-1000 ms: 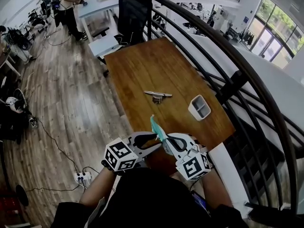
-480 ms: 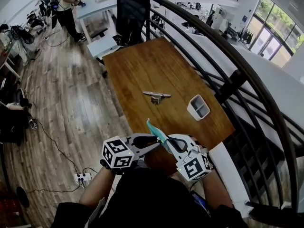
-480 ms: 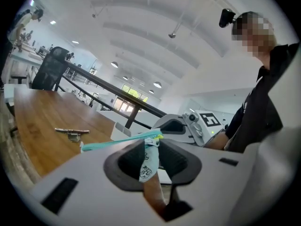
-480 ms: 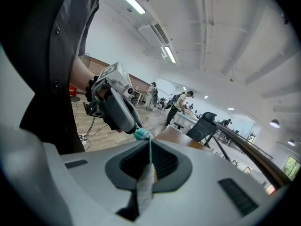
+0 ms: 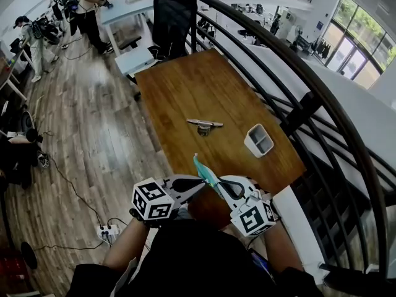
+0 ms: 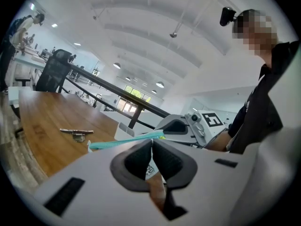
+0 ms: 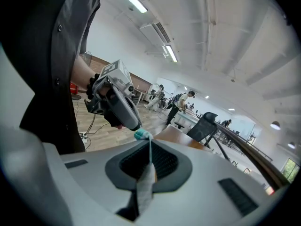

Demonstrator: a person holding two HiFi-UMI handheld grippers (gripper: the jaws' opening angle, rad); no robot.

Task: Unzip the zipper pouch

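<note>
1. One zipper pouch (image 5: pixel 206 173), teal along its zipper edge, hangs in the air between my two grippers. It is above the near edge of the desk (image 5: pixel 185 91) and touches none of it.
2. My right gripper (image 7: pixel 149 147) has its jaws pressed together on the pouch's grey cloth, just below the teal end of the zipper.
3. My left gripper (image 6: pixel 152 142) has just been closing. Its jaws now meet on the pouch, pinching a scrap of white printed material, and the teal zipper line runs just past the tips. Whether that scrap is the slider's pull or plain cloth I cannot tell.
4. My reading: the pouch is now gripped on both sides, so drawing the zipper open can begin. I see no opened stretch yet.
5. Farther out, a metal clip-like piece (image 5: pixel 205 125) lies near the desk's middle. A small white box (image 5: pixel 259 140) sits toward its right edge. Both are well apart from the pouch.
</note>
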